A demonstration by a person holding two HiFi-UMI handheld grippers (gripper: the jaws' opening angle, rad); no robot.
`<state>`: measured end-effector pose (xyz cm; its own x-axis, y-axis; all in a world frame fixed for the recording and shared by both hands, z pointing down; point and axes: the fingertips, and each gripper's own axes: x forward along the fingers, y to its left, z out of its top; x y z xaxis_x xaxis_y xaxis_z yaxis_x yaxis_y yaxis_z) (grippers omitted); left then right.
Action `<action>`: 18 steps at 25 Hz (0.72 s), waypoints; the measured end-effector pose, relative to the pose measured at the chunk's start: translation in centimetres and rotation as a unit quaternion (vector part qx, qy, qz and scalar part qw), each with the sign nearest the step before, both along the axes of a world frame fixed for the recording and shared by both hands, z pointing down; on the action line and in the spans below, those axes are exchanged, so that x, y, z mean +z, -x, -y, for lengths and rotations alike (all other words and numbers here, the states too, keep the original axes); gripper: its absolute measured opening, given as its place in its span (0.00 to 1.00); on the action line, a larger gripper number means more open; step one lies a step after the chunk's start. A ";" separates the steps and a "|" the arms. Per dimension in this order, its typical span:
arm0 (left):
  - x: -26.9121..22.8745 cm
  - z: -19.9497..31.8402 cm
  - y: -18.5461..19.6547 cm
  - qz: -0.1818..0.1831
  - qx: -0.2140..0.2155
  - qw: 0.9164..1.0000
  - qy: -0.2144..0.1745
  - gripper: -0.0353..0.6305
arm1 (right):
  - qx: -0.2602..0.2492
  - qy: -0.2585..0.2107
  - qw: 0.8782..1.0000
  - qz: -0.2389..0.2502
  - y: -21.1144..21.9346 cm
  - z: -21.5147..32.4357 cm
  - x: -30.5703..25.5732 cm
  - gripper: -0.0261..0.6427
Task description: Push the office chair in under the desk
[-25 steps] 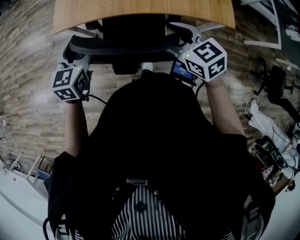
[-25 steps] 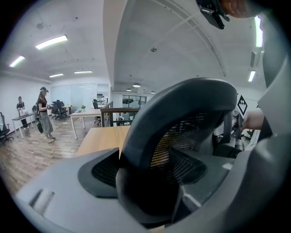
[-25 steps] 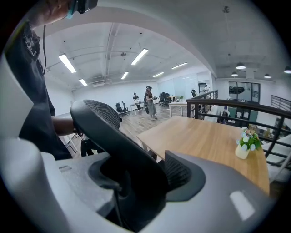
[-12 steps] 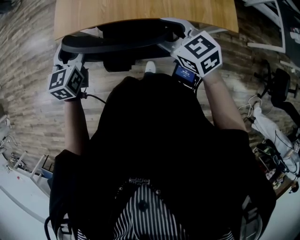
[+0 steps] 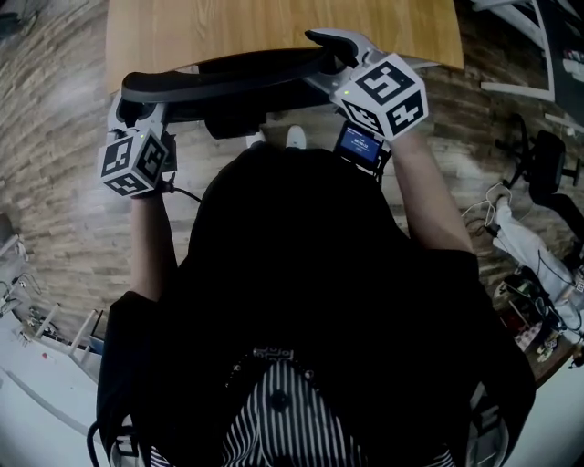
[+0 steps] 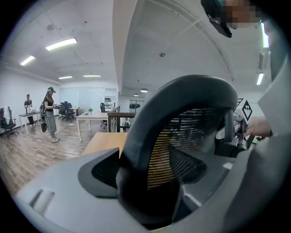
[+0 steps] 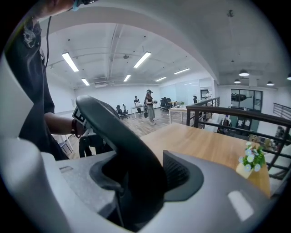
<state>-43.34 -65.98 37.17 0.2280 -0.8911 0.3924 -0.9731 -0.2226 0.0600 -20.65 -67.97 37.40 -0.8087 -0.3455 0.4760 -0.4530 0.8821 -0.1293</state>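
Note:
The black mesh office chair's backrest (image 5: 228, 77) lies along the front edge of the wooden desk (image 5: 274, 27), its seat hidden beneath. My left gripper (image 5: 135, 114) is shut on the backrest's left end; in the left gripper view the curved rim (image 6: 191, 91) fills the gap of the left gripper (image 6: 150, 182). My right gripper (image 5: 336, 47) holds the right end and reaches over the desk's edge. Its jaws have just been closing, and in the right gripper view the right gripper (image 7: 136, 182) has the rim (image 7: 104, 118) pressed between its pads.
A small pot of flowers (image 7: 249, 161) stands on the desk top (image 7: 204, 145). A dark railing (image 7: 236, 113) runs behind the desk. Another chair and cables (image 5: 538, 164) sit on the floor to the right. People (image 6: 50, 113) stand far off in the office.
Both grippers and the chair have moved toward the desk. The backrest's top now meets the desk's edge, and more of the chair is hidden under the desk top.

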 end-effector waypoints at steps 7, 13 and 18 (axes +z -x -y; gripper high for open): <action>-0.2 2.5 1.0 -0.001 0.001 1.000 -0.012 0.57 | 0.009 -0.003 1.000 0.014 0.8 2.2 -0.1 0.39; -0.3 4.2 2.2 -0.001 0.029 1.000 0.005 0.57 | 0.019 -0.003 1.000 0.011 1.9 3.9 -0.3 0.39; 0.1 4.9 3.7 0.001 0.031 0.999 0.014 0.56 | 0.030 -0.006 0.999 0.011 3.3 4.6 -0.1 0.39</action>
